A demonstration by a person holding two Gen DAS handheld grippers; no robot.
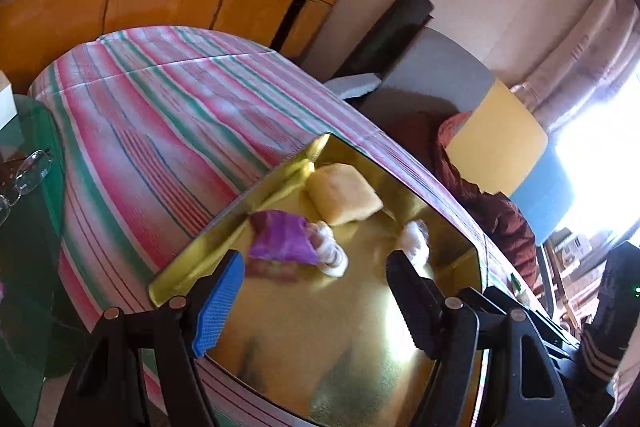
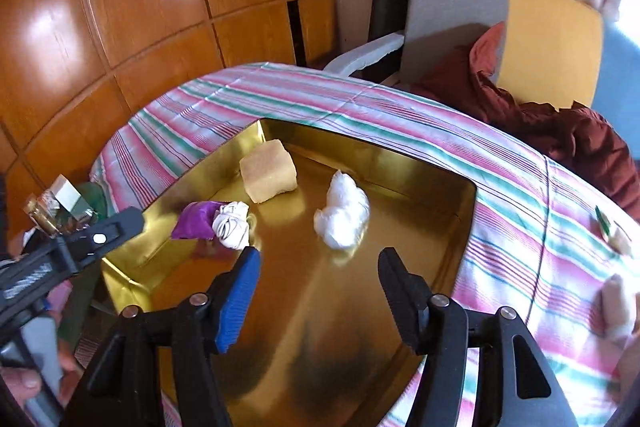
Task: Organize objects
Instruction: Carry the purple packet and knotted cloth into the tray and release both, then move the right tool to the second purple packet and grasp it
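Hovering grippers: left gripper (image 1: 316,291) and right gripper (image 2: 318,285) are held wide apart over the gold tray (image 2: 360,307), nothing gripped.
Tray contents: yellow sponge (image 2: 269,177) is seen at the far left corner; purple cloth (image 2: 196,225) touches the white rolled cloth (image 2: 234,227) by the left wall; cotton wad (image 2: 342,213) lies mid-tray.
Support: tray is set on a striped bedcover (image 2: 520,195).

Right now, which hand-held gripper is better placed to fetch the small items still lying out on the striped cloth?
Right, probably. The right hand-held gripper is open and empty over the gold tray, and the loose items lie on its side. The left hand-held gripper, also open, sits toward the tray's opposite side.
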